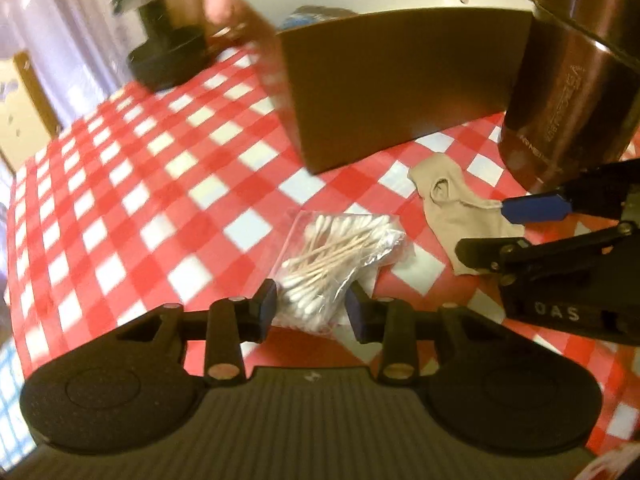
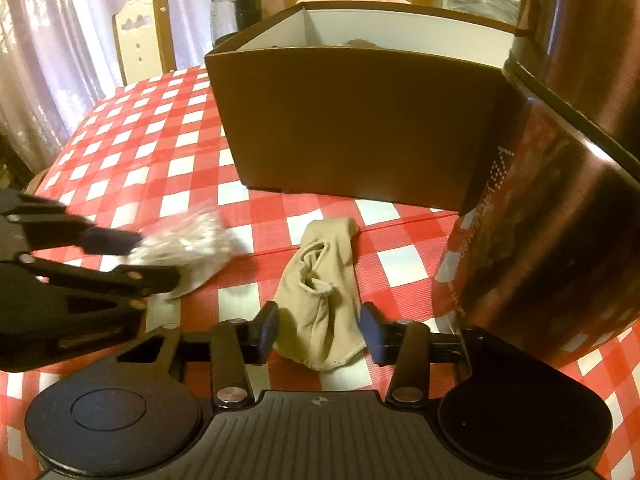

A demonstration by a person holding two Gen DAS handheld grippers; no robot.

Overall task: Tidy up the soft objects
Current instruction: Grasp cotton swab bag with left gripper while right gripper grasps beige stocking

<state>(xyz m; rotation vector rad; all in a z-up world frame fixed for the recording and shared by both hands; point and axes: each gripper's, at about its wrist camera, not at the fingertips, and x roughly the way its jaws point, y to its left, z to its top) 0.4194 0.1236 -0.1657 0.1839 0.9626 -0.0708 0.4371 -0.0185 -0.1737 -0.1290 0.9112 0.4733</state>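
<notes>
Both claws sit low over the red-and-white checked tablecloth (image 1: 120,208), each straddling one soft thing. Left gripper (image 1: 312,312) has its blue-padded fingers on either side of the clear plastic bag of wooden-stemmed cotton swabs (image 1: 340,256); the near end of the bag lies between the pads, which seem to touch its sides, but whether they truly squeeze it I cannot tell. Right gripper (image 2: 320,332) stands spread around the near end of the beige crumpled sock (image 2: 320,300), with a sliver of cloth showing on each side between fabric and pads, so the sock lies loose on the table.

Sock and swab bag rest side by side, near each other but apart, just in front of the dark brown cardboard box with a white inside (image 2: 360,128). Its top is open; over the rim a blue and dark shape (image 1: 308,18) peeks out, too blurred to name. To the right of the sock, close beside the box, stands a shiny dark brown round tin (image 2: 560,220) with pale lettering. Behind the box, a dark-based glass jar (image 2: 240,8) stands at the table's far edge, and a wooden chair back (image 2: 140,36) rises beyond it.
</notes>
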